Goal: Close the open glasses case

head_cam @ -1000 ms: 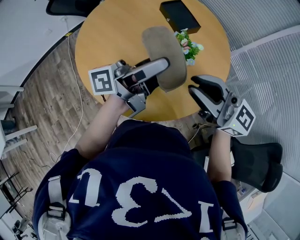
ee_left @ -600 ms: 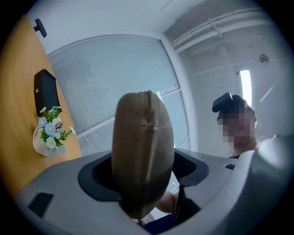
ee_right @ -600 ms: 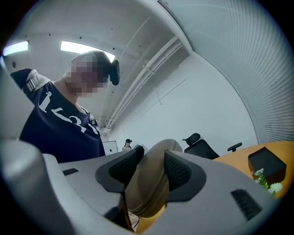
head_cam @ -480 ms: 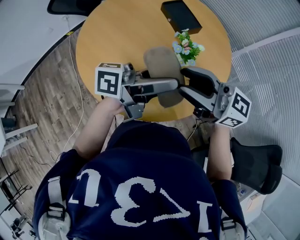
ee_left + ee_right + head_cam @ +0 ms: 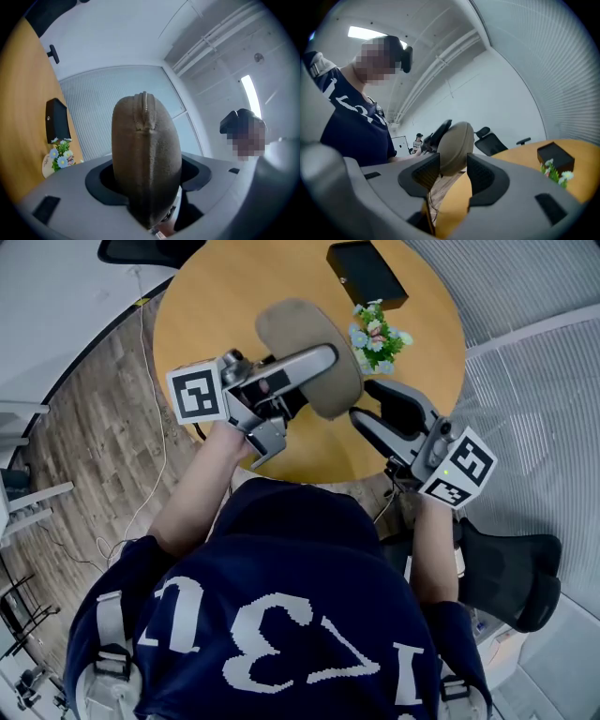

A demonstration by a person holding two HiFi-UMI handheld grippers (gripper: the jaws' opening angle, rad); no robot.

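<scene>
Near table's edge, left gripper tightens on glasses case (right gripper just spread).

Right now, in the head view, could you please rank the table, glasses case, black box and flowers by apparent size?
1. Table.
2. Glasses case, though it is held up nearer the camera.
3. Black box and flowers: too alike to rank.
</scene>
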